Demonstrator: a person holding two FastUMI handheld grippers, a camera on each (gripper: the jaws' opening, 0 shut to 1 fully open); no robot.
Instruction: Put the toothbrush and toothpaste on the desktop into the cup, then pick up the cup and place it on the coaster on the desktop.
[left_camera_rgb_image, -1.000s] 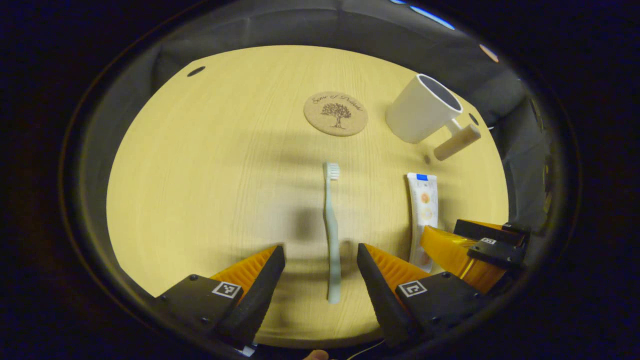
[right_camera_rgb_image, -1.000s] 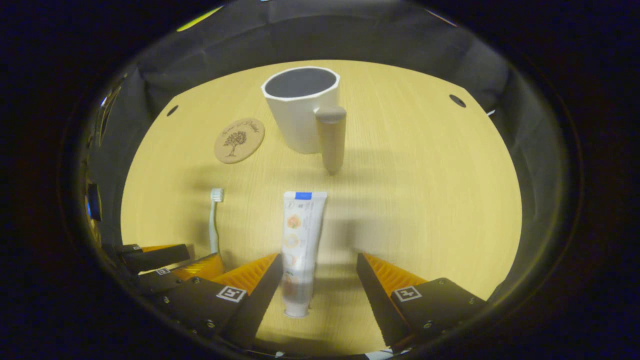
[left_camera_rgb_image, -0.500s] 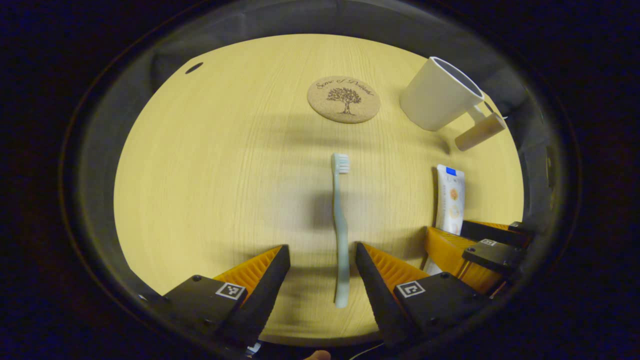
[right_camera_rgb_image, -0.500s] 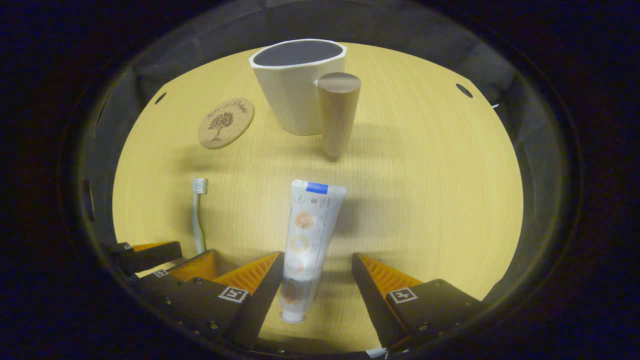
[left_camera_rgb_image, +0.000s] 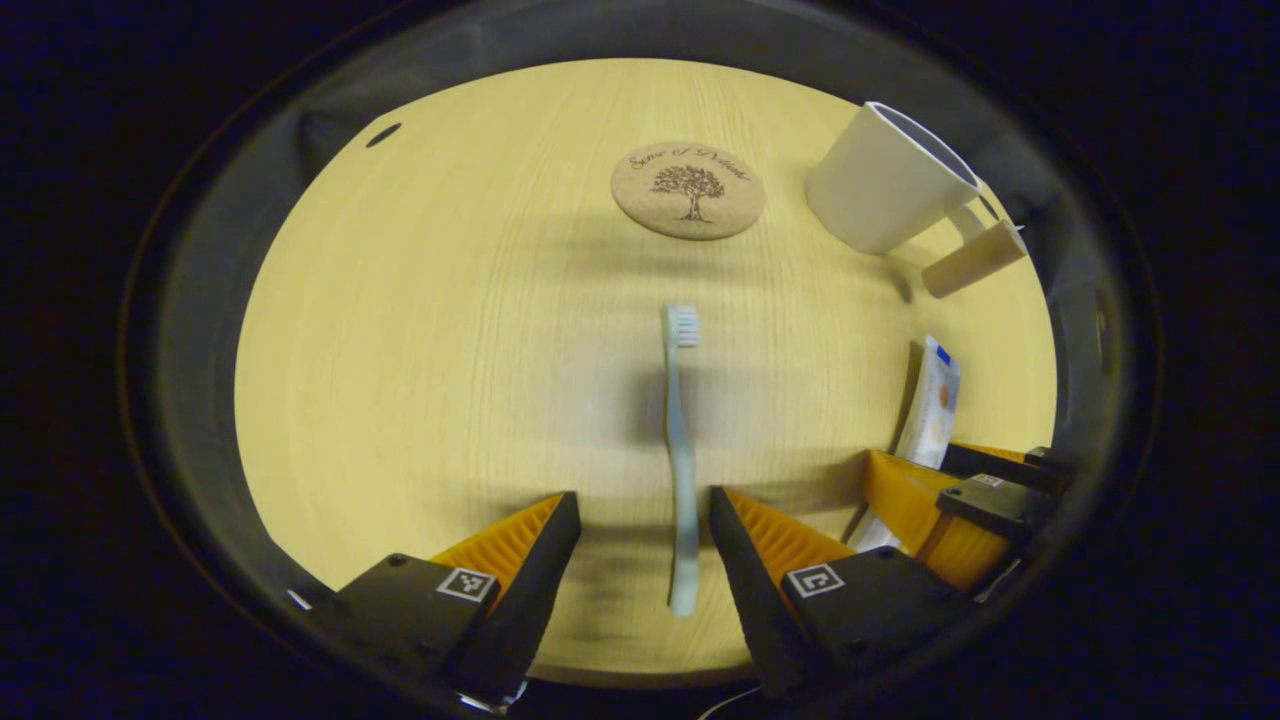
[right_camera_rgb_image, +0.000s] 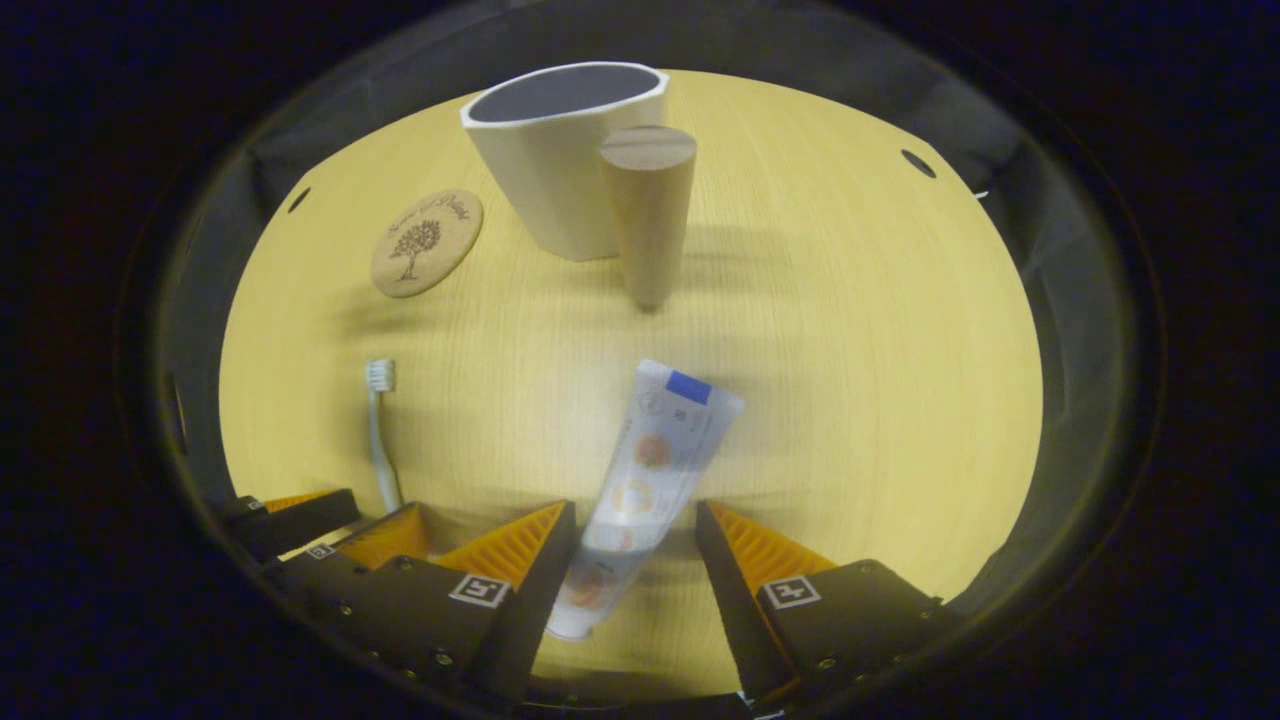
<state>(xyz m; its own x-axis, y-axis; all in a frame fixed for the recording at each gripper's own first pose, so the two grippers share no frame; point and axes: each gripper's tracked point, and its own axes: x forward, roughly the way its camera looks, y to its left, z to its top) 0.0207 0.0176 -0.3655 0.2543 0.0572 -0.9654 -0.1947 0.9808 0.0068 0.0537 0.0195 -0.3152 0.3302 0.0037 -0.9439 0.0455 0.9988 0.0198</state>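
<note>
Cork coaster (left_camera_rgb_image: 688, 190) beside cup (left_camera_rgb_image: 886, 181) | left claw (left_camera_rgb_image: 640, 520) parted astride toothbrush (left_camera_rgb_image: 680, 450) | right claw (right_camera_rgb_image: 632, 530) parted astride toothpaste (right_camera_rgb_image: 650, 470)

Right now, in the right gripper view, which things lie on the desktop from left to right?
toothbrush → coaster → cup → toothpaste

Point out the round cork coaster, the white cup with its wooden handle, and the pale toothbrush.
Round cork coaster (left_camera_rgb_image: 688, 190), left gripper view, printed top.
White cup with wooden handle (right_camera_rgb_image: 560, 180), right gripper view, outer wall.
Pale toothbrush (left_camera_rgb_image: 680, 440), left gripper view, mid-handle.
</note>
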